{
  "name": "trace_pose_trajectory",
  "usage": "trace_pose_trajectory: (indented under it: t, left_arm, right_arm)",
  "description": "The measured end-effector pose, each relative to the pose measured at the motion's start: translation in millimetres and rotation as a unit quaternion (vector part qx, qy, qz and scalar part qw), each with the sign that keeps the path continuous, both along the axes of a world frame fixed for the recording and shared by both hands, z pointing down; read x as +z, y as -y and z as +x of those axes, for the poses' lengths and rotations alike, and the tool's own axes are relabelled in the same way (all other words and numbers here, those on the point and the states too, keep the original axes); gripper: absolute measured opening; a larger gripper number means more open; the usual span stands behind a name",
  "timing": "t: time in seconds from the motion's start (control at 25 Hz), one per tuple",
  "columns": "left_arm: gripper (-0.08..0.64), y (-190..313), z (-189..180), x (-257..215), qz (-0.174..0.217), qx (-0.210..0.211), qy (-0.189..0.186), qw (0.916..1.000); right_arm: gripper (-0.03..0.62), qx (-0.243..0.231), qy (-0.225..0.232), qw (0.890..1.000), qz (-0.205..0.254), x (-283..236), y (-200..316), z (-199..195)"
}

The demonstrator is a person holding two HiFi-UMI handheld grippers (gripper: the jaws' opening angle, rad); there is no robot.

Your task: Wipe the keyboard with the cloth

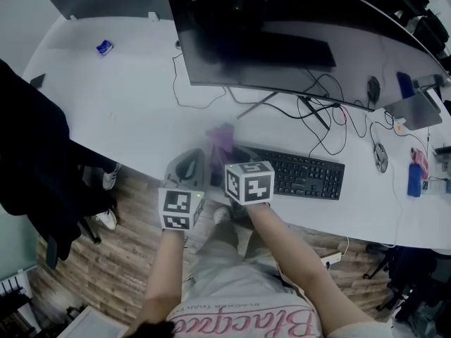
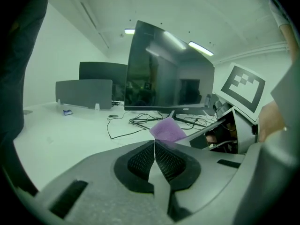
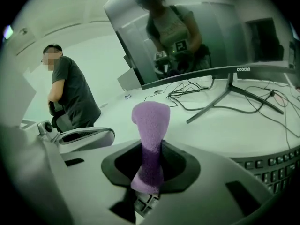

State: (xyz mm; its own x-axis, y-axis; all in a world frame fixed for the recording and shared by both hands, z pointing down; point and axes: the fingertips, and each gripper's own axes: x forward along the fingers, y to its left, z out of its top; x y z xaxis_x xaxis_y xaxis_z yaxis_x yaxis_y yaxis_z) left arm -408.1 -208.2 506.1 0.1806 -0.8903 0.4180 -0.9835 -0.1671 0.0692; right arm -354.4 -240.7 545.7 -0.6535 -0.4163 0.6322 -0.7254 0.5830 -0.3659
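Observation:
A black keyboard [image 1: 304,175] lies near the front edge of the white desk [image 1: 127,111], right of both grippers. My right gripper [image 3: 149,159] is shut on a purple cloth [image 3: 150,125], which stands up between its jaws above the keyboard's left end. In the head view the cloth [image 1: 221,138] shows just past the right gripper [image 1: 224,151]. Some keyboard keys [image 3: 271,169] appear at the lower right of the right gripper view. My left gripper [image 2: 154,143] is shut with nothing in it and hovers just left of the cloth [image 2: 167,129], at the desk's front edge [image 1: 184,165].
A large curved monitor [image 1: 282,27] on a stand fills the back of the desk, with tangled cables [image 1: 324,118] under it. A mouse [image 1: 380,157] and small items lie to the right. A person in dark clothes [image 3: 70,95] stands at the left by a chair.

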Motion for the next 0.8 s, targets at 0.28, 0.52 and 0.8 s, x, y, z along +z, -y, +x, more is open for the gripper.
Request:
trace_pose_trajectory:
  t: [0.28, 0.52, 0.8]
  left_arm:
    - [0.008, 4.1, 12.3, 10.1, -0.014, 0.008, 0.005, 0.9999]
    - [0.007, 6.6, 25.1, 9.6, -0.015, 0.01, 0.008, 0.9998]
    - [0.006, 8.5, 43.8, 9.0, -0.02, 0.014, 0.01, 0.9997]
  right_arm:
    - [0.086, -0.001, -0.002, 1.0, 0.014, 1.4, 3.2, 7.5]
    - [0.087, -0.001, -0.001, 1.0, 0.017, 1.6, 5.6, 18.5]
    - [0.086, 0.0, 0.003, 1.0, 0.015, 1.9, 8.3, 36.1]
